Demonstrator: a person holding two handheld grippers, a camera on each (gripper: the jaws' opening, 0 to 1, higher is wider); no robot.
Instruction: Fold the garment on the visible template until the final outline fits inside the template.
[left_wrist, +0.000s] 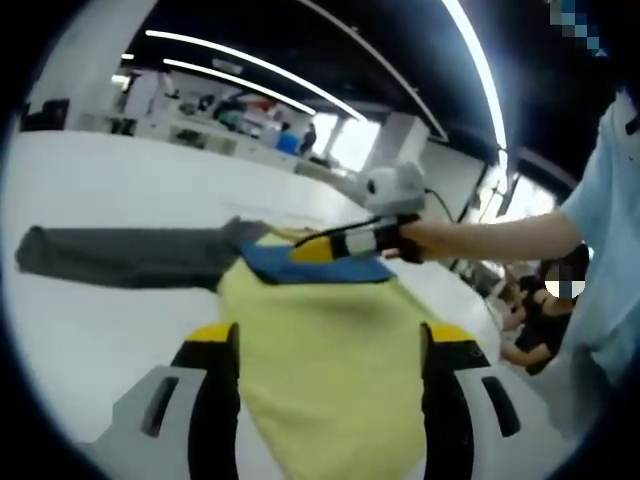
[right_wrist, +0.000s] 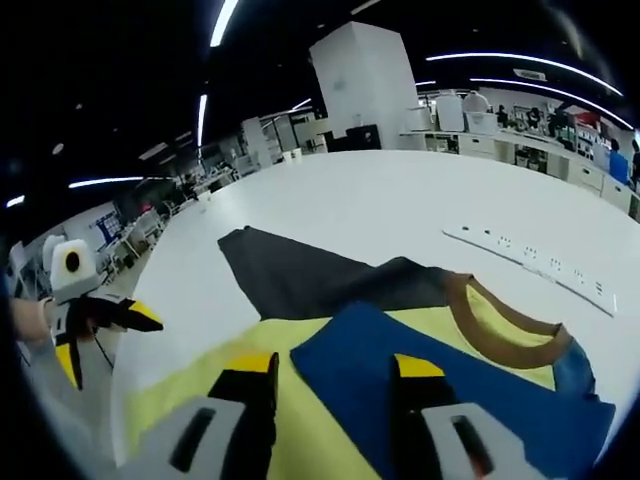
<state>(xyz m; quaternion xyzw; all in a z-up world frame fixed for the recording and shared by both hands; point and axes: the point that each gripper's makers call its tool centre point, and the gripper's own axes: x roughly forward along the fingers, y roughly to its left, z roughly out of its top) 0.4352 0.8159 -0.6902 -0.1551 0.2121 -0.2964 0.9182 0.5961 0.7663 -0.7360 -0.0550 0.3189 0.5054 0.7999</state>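
A broad white table (right_wrist: 400, 200) stretches toward a dark ceiling crossed by long strip lights (left_wrist: 250, 65). A large white pillar (right_wrist: 365, 80) rises behind it, with cluttered benches (left_wrist: 215, 120) and bright windows (left_wrist: 350, 140) farther back. A white power strip (right_wrist: 535, 262) lies on the table, and a seated person (left_wrist: 535, 315) is at the room's edge.

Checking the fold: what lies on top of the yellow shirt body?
A blue sleeve is folded onto the yellow garment, below its brown collar. Whatever the blue fold covers is hidden.

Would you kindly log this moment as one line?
shirt: yellow, blue part folded over | gray sleeve: spread on table | left gripper: open | right gripper: open
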